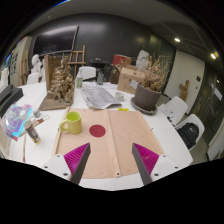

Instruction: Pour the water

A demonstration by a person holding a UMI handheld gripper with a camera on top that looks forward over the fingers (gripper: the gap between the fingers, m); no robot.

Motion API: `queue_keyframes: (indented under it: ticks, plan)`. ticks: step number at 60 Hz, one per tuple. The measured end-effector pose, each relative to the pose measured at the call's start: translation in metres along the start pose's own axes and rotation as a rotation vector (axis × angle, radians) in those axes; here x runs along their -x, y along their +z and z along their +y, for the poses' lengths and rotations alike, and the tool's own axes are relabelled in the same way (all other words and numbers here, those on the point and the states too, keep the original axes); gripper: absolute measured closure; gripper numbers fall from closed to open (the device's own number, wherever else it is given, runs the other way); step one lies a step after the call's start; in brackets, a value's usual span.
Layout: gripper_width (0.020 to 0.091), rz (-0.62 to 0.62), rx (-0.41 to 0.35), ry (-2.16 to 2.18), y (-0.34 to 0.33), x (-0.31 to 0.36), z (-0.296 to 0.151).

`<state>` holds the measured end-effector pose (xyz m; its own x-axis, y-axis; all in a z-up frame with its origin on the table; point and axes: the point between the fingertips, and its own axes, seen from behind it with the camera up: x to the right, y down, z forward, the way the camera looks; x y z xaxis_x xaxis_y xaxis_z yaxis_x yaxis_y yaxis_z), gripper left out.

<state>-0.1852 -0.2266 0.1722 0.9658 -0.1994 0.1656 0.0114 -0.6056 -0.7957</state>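
A yellow-green mug (71, 123) stands at the left edge of a tan mat (112, 140) on the white table (170, 140). A dark red round coaster (97, 130) lies on the mat just right of the mug. To the far left stands a clear plastic bottle (18, 120) with a bluish tint. My gripper (112, 161) hangs above the mat's near part, open, with nothing between its fingers (77, 163). Mug and coaster are well beyond the fingertips.
A wooden model structure (60, 82) stands at the back left of the table. Papers (100, 96) and a dark bowl-shaped thing (146, 98) lie at the back. White chairs (188, 126) stand to the right. Wooden crates (140, 72) sit farther back.
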Motion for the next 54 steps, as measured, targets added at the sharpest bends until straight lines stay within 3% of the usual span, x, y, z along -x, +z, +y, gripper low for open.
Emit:
queue_keyframes:
  ticks: [7, 13, 33, 54]
  plan:
    - [0.0245, -0.053, 0.002, -0.036, -0.004, 0.034, 0.008]
    - [0.0244, -0.124, 0.0, -0.047, -0.02, 0.111, 0.021]
    - [0.024, -0.383, -0.128, -0.115, -0.023, 0.307, 0.017]
    - [0.0271, -0.415, -0.228, -0.028, 0.073, 0.401, -0.012]
